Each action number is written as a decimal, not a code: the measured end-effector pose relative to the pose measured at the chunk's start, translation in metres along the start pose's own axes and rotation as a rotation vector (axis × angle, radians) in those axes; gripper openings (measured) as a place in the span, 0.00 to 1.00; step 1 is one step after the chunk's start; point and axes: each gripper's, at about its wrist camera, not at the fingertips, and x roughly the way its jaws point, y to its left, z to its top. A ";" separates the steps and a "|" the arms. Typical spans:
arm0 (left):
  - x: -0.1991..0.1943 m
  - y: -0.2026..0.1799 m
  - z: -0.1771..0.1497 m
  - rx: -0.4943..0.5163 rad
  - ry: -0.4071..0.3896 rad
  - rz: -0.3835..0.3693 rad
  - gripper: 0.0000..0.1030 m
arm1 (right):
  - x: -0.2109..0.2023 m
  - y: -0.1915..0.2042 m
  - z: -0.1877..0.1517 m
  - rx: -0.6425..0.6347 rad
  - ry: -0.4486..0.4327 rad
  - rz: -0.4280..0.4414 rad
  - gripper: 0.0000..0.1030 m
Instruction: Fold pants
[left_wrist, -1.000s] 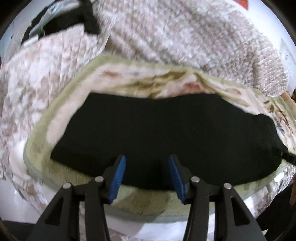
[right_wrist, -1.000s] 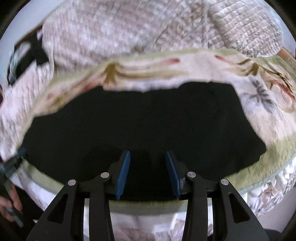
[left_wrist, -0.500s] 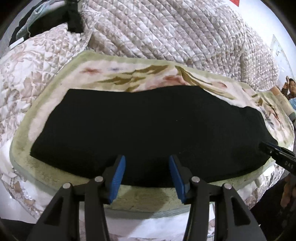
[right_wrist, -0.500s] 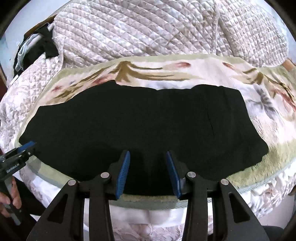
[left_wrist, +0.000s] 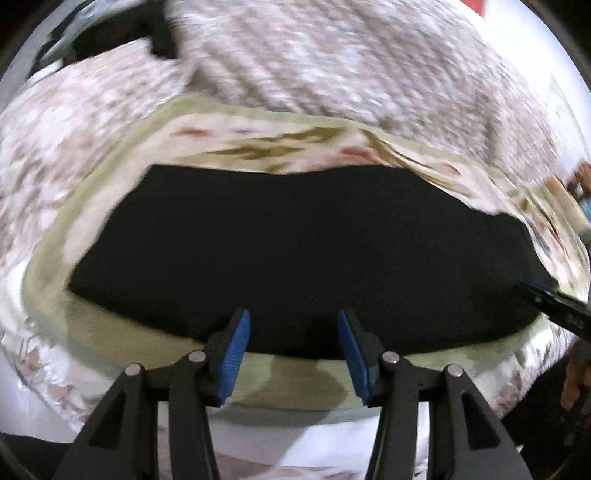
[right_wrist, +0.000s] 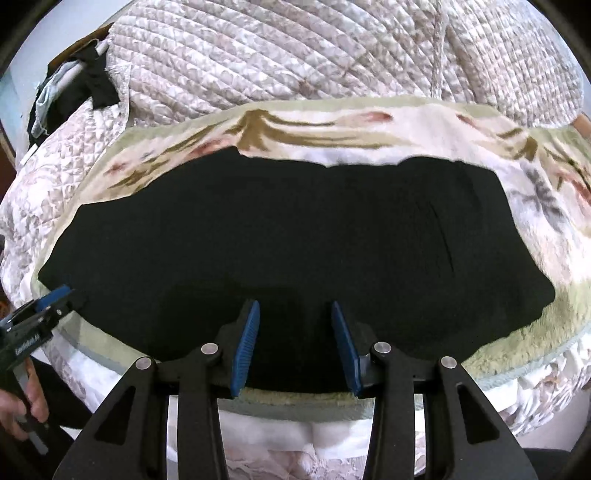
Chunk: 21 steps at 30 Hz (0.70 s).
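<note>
Black pants lie flat in a long band on a floral blanket; they also show in the right wrist view. My left gripper is open and empty, its blue pads at the pants' near edge. My right gripper is open and empty, over the near edge of the pants. The left gripper shows at the left edge of the right wrist view, at the pants' left end. The right gripper's tip shows at the right edge of the left wrist view.
The floral blanket lies on a bed with a quilted cover bunched behind. Dark clothes hang at the far left. The bed's front edge with white frill is just below my grippers.
The left wrist view has moved and is now blurred; the pants look a little closer and shifted right. The right gripper has held almost still. Both grippers stay open.
</note>
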 end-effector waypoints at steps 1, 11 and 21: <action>-0.002 0.010 0.001 -0.025 -0.006 0.007 0.51 | 0.002 0.000 0.001 0.002 0.005 0.002 0.40; -0.036 0.098 -0.006 -0.365 -0.121 0.080 0.51 | 0.001 0.006 0.007 -0.016 -0.007 0.002 0.40; -0.018 0.115 -0.010 -0.446 -0.173 0.030 0.51 | 0.011 0.015 0.016 -0.035 0.011 0.032 0.40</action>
